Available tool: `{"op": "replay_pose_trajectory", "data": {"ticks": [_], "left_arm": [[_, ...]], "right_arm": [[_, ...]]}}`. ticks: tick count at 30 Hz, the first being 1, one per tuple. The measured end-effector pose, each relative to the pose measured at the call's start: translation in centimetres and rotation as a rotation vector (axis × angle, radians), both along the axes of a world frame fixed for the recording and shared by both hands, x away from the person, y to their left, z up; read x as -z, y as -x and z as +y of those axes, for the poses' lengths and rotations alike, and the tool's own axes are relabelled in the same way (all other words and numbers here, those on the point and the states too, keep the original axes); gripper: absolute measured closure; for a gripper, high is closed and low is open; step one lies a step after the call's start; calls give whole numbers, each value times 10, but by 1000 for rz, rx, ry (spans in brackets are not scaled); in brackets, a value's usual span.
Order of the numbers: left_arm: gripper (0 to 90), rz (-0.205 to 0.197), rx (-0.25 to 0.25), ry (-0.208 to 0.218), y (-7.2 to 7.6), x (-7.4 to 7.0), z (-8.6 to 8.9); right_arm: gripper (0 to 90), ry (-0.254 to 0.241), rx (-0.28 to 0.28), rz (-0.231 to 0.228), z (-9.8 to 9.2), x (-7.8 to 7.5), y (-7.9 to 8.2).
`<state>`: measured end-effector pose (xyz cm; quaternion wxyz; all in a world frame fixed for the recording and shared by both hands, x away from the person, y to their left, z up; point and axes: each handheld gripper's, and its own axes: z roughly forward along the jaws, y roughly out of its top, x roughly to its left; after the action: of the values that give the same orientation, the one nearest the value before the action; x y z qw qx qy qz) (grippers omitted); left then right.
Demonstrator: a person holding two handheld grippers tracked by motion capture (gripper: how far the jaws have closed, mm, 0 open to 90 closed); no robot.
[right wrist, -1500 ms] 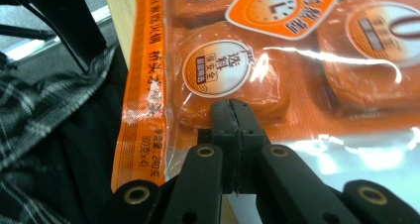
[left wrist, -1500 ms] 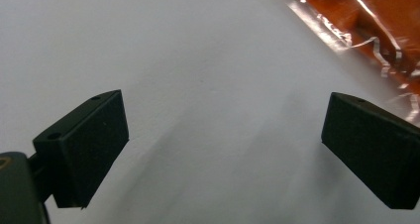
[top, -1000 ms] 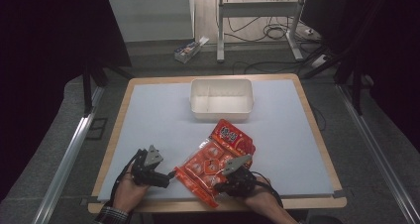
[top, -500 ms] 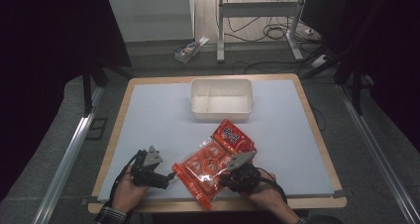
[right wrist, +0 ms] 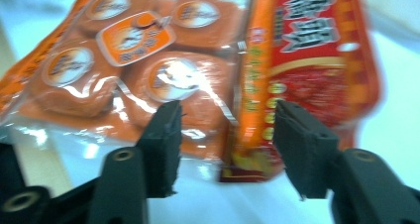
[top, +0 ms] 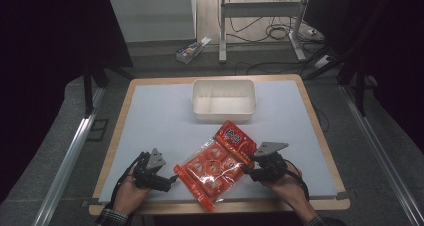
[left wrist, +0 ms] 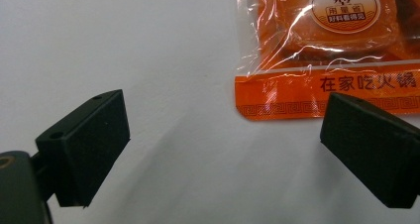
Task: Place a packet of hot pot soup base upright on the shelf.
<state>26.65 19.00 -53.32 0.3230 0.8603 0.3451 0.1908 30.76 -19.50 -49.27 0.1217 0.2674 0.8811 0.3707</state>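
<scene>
Red-and-orange clear plastic snack bag [right wrist: 208, 70]: blurred across the right gripper view, its printed characters unreadable, its left and top edges cut by the frame. In the left gripper view the bag's [left wrist: 327, 45] upper and right portions run off the frame. Small box on the floor [top: 192, 48], upper centre of the high view: label too small to tell.

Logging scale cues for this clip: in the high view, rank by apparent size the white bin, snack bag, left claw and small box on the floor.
1. Snack bag and bin: look alike, unranked.
2. Left claw.
3. Floor box: smallest, but farthest from the camera, so unsure.
</scene>
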Motion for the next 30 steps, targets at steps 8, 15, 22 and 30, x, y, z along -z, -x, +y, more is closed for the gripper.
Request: {"op": "replay_pose_trajectory", "data": {"ticks": [8,15,22,30], "left_arm": [[48,-1,8,-11,0,0,-1],[48,-5,18,-27,0,1,-3],[48,-4,23,-39,0,2,-4],[49,-6,25,-45,0,2,-5]], "right_arm": [[315,-25,95,4,-20,3,-13],[276,-19,108,8,-18,9,-22],[229,-23,110,34,-9,16,-34],[192,-28,111,71,-4,22,-49]]}}
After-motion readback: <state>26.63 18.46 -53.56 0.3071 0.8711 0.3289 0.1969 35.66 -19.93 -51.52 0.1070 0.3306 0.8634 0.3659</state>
